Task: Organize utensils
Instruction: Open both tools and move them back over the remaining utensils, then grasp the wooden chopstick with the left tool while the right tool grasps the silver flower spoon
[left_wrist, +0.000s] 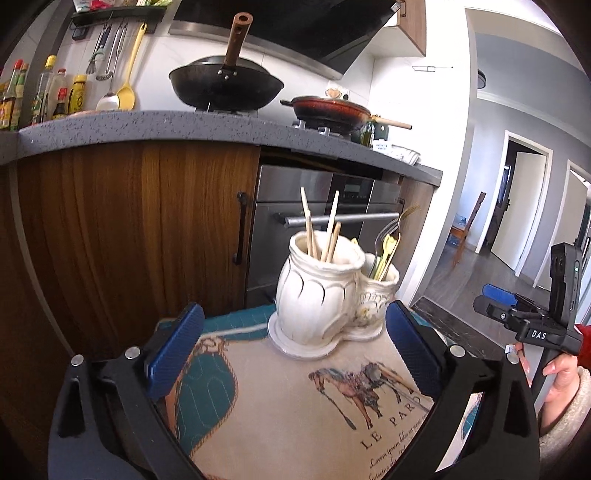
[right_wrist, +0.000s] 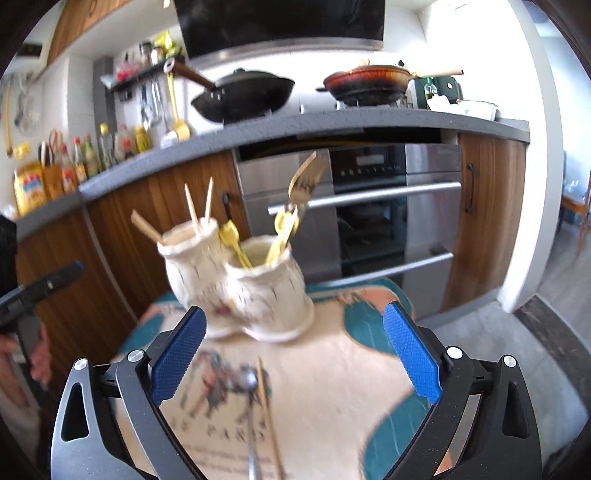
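Observation:
A cream ceramic double-jar holder (left_wrist: 317, 295) (right_wrist: 236, 288) stands on a printed cloth with a horse picture (left_wrist: 295, 398) (right_wrist: 314, 369). Its taller jar holds wooden chopsticks (left_wrist: 325, 232) (right_wrist: 197, 206); the smaller jar holds forks and yellow-handled utensils (left_wrist: 388, 247) (right_wrist: 291, 206). On the cloth in the right wrist view lie a metal spoon (right_wrist: 252, 406) and a wooden chopstick (right_wrist: 267, 410), close in front of the holder. My left gripper (left_wrist: 295, 350) is open, nothing between its blue pads. My right gripper (right_wrist: 295, 350) is open above the spoon and chopstick; it also shows at the right (left_wrist: 495, 299) in the left wrist view.
Behind the cloth-covered table run wooden cabinets (left_wrist: 129, 221) and a steel oven (left_wrist: 332, 199) (right_wrist: 388, 221) under a grey counter (left_wrist: 184, 125). A black wok (left_wrist: 225, 85) and red pan (left_wrist: 332, 110) sit on the hob. Sauce bottles (left_wrist: 48, 92) stand at the left. A person's hand (left_wrist: 557, 376) holds the right gripper.

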